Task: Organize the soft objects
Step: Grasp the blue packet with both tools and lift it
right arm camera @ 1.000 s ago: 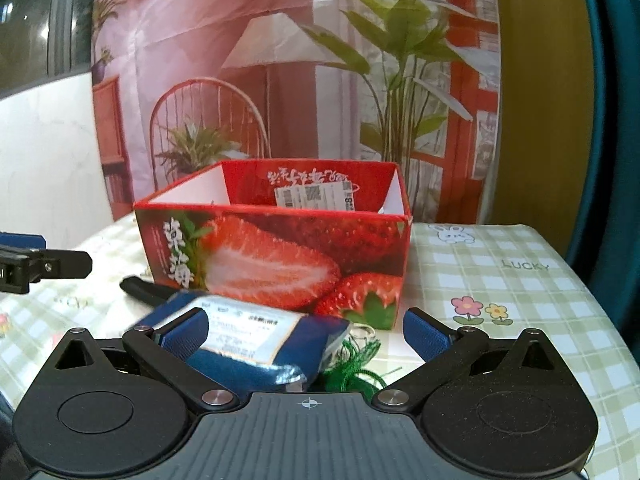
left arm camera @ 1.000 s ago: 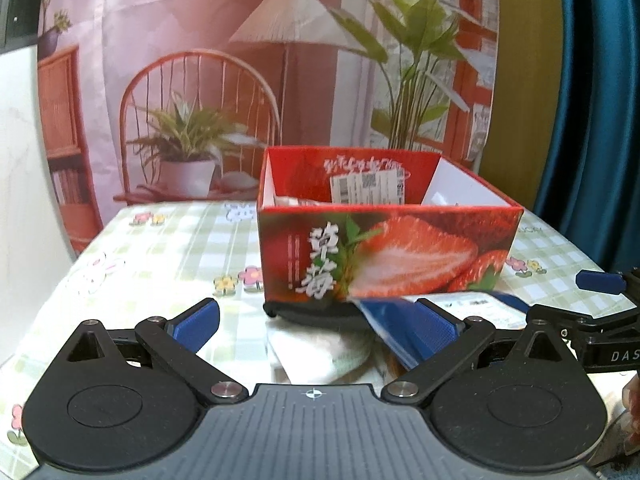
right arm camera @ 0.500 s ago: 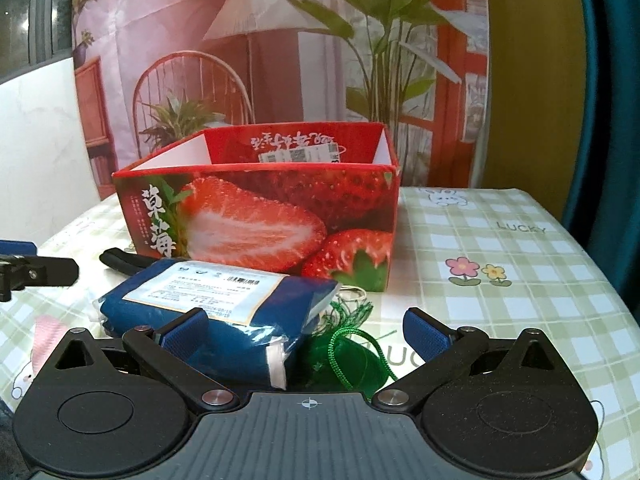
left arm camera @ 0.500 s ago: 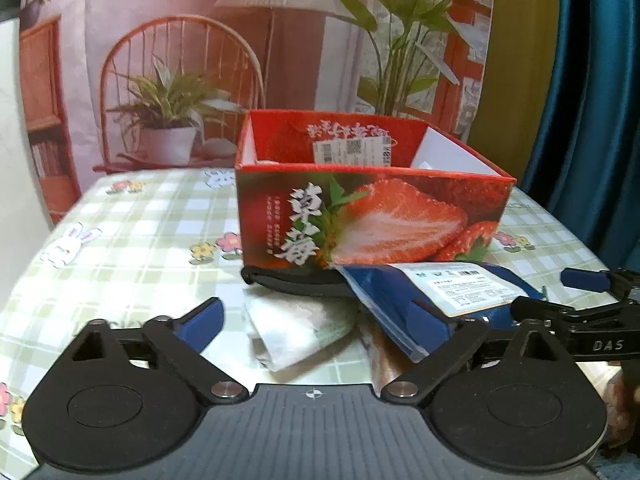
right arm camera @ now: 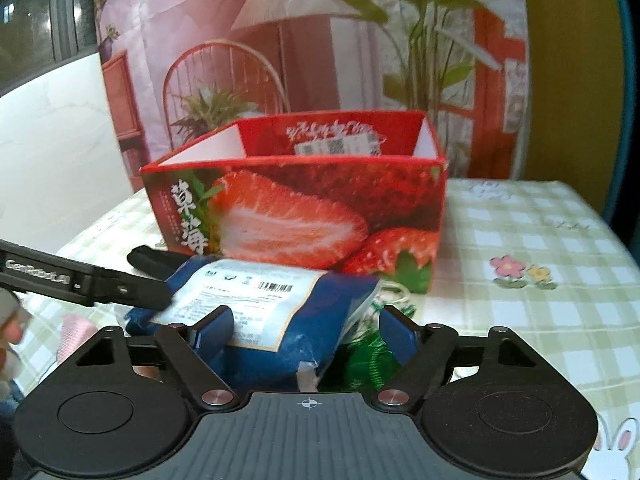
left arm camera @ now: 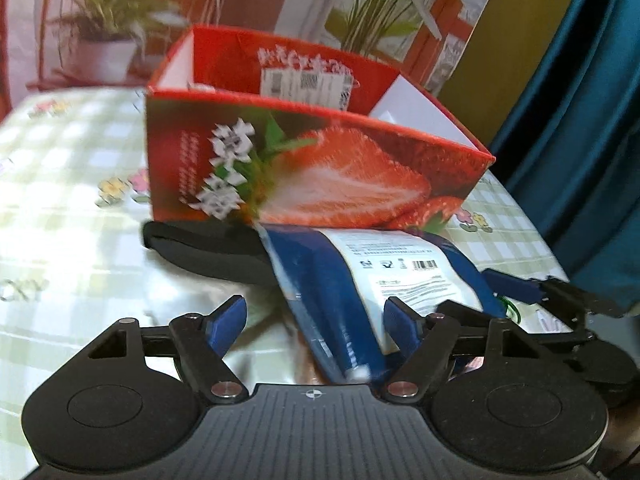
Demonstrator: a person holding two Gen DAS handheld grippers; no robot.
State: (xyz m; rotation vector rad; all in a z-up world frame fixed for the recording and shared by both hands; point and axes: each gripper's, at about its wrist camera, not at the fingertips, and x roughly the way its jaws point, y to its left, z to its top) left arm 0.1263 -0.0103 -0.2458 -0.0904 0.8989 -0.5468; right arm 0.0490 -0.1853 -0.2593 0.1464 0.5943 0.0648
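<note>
Both grippers, left [left arm camera: 314,322] and right [right arm camera: 302,328], had just been closing around the blue pack [right arm camera: 280,312]. Whether either pressed it, I could not tell. The box [right arm camera: 304,216] stood behind

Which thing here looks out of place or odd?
The blue packet lies outside the strawberry box, propped askew over a black item at its base. A green mesh pouch is wedged beside it.

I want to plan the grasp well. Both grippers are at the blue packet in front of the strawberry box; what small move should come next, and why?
Probably finish closing both grippers. The jaws of the left gripper and right gripper have just been narrowing around opposite ends of the blue packet, not yet pressing it. It lies before the open strawberry box.
</note>
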